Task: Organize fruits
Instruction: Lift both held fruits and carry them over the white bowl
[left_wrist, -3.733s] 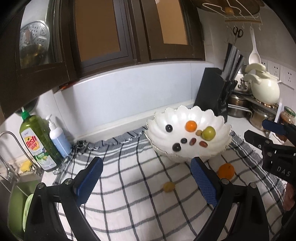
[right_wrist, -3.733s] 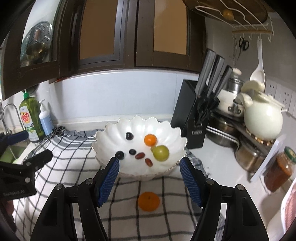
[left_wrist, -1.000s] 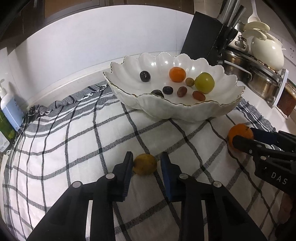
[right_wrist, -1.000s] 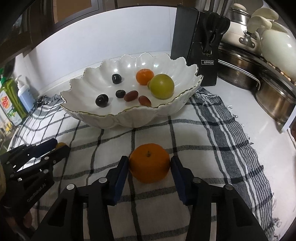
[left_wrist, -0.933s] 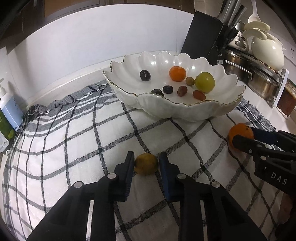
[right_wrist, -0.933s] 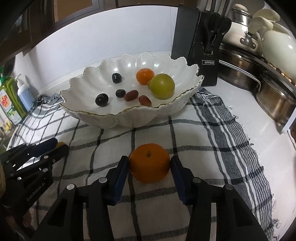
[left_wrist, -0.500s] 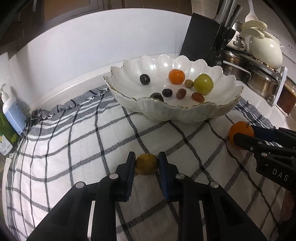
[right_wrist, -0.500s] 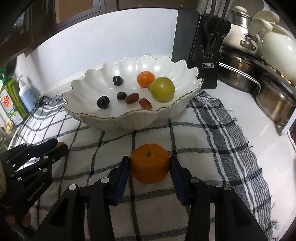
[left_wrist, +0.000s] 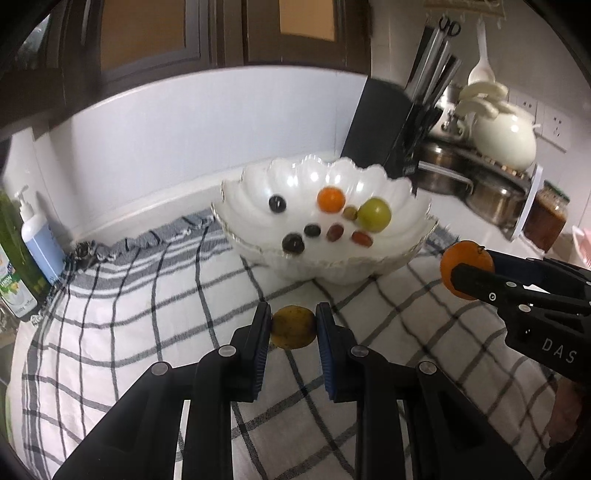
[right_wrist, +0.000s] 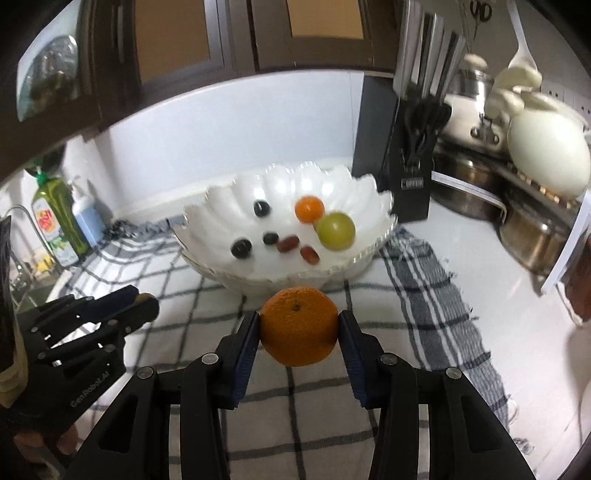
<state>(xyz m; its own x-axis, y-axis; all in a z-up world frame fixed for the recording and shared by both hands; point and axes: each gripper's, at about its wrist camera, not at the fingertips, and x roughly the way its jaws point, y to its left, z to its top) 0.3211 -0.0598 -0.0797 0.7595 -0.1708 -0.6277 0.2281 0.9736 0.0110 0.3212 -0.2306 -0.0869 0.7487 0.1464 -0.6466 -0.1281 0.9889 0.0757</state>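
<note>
Fruits sit in both my claws: my left claw (left_wrist: 292, 326) pinches a small yellow-brown fruit (left_wrist: 293, 328) between its blue pads, and my right claw (right_wrist: 299, 328) clamps an orange (right_wrist: 299, 326), both lifted off the checked cloth (left_wrist: 147, 295) on the tabletop. Toward the back edge, the white scalloped bowl (right_wrist: 221, 218) holds a small orange, a green fruit and several dark and reddish grapes. A knife block (right_wrist: 402, 162) stands just beside the bowl.

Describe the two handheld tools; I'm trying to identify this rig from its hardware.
Both are black plastic two-finger tools with blue ribbed pads and silver screw heads along the linkage bars. The right tool carries white "DAS" lettering on its side; the left tool carries white lettering that looks like "GenRobot.AI". No cables or sleeves show.
</note>
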